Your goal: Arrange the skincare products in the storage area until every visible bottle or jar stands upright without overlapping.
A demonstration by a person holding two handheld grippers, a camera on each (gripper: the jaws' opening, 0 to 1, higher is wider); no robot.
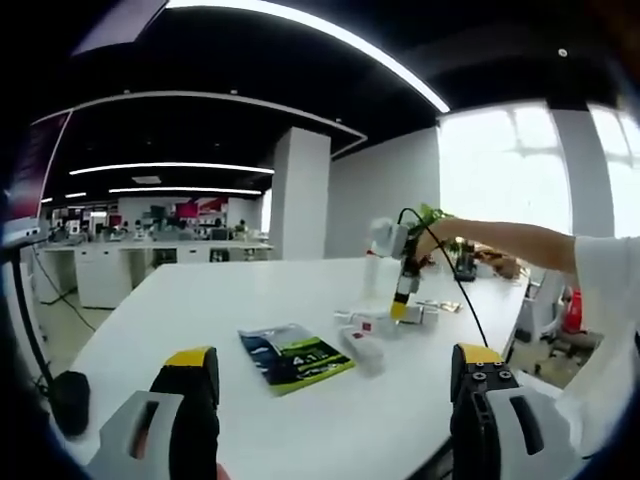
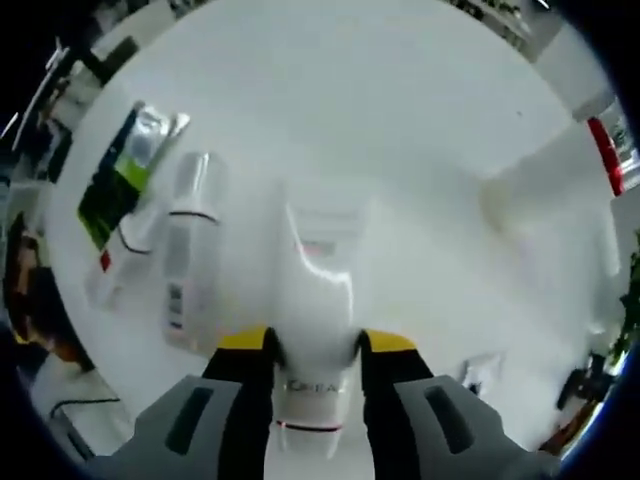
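Gripping a white tube (image 2: 313,330), the right claw (image 2: 313,350) hovers over the desk (image 2: 420,130); the left claw (image 1: 335,385) gapes empty. Slippage is possible, toppling it onto the lying bottle (image 2: 190,240) just left.

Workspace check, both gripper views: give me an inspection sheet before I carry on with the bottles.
Surface: white table, mostly bare.
Job's things: white tube between the right gripper's jaws; clear bottle and another white tube lying flat beside it.
Clutter: green packet flat on the table.
Grippers: right gripper shut on the white tube, pointing down at the table; left gripper open, empty.
Cables: black cable trailing from the right gripper.
Surroundings: open office, white benches, ceiling strip lights, bright windows.
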